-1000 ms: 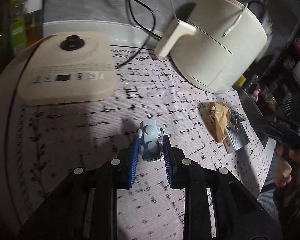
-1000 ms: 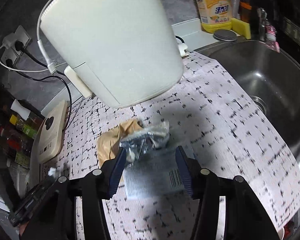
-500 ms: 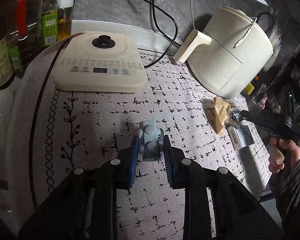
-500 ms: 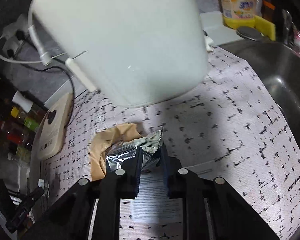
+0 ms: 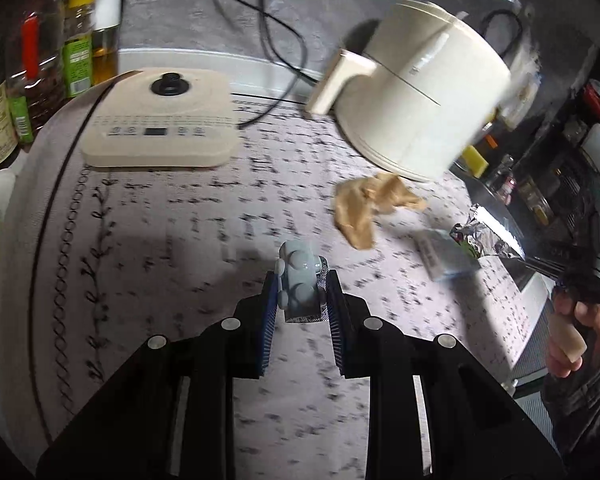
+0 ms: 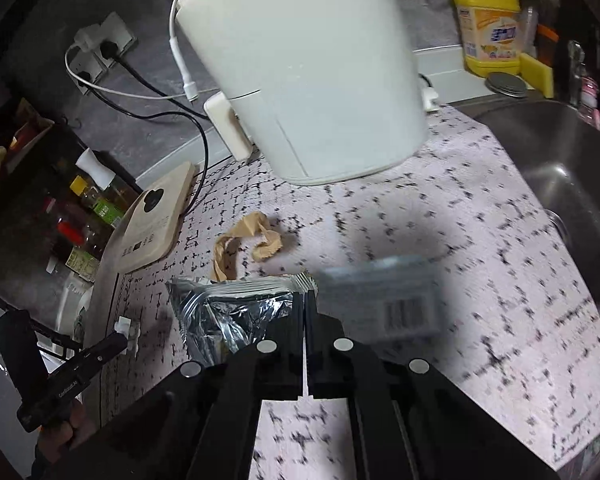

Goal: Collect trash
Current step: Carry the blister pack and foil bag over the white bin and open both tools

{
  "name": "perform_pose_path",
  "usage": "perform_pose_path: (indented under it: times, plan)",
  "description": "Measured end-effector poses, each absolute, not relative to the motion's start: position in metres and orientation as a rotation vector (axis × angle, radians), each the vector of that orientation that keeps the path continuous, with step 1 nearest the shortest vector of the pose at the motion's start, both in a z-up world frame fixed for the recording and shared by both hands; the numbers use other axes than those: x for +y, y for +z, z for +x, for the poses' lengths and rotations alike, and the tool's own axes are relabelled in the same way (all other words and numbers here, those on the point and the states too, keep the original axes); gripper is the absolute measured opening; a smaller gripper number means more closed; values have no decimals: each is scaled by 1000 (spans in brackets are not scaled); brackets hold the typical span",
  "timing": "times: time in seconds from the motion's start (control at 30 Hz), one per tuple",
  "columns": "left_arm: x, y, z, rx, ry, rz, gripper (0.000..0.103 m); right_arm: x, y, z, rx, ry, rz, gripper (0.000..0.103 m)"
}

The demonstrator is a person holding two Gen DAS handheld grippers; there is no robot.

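Observation:
My left gripper (image 5: 302, 294) is shut on a small grey studded plastic piece (image 5: 298, 280) with a bit of foil, held above the patterned mat. My right gripper (image 6: 303, 300) is shut on the edge of a crinkled silver foil wrapper (image 6: 232, 312) and holds it lifted off the mat; the wrapper also shows in the left wrist view (image 5: 480, 236). A crumpled brown paper (image 6: 244, 244) lies on the mat in front of the air fryer, also in the left wrist view (image 5: 370, 204). A flat grey packet with a barcode (image 6: 388, 300) lies on the mat right of my right gripper.
A cream air fryer (image 6: 300, 68) stands at the back with cables behind it. A cream induction cooker (image 5: 160, 124) sits at the left, with bottles (image 5: 40, 68) beside it. A steel sink (image 6: 560, 168) is at the right, with a yellow detergent bottle (image 6: 488, 20) behind it.
My right gripper closed on the foil wrapper and lifted it away from the brown paper and the grey packet. My left gripper kept its hold and shifted its view toward the right.

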State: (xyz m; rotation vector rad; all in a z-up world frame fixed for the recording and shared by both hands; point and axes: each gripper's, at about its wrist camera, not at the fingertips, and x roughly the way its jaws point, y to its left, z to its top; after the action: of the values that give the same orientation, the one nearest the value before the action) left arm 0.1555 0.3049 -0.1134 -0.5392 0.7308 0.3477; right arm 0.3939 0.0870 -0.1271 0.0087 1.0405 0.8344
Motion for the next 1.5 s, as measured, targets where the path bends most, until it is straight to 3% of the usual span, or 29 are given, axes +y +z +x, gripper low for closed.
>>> perform_pose_path:
  times: [0.63,1.1,1.5]
  plan:
    - [113,-101,201,791,67,-428,24,-160,-116,342,1038,589,131,2]
    - [-33,-136,222,926,-159,-342,24,-327,-184,281,1171,349,235,2]
    - [-118,-193,218,1030,-237,-351,24,-390,-250,244,1309,283,185,6]
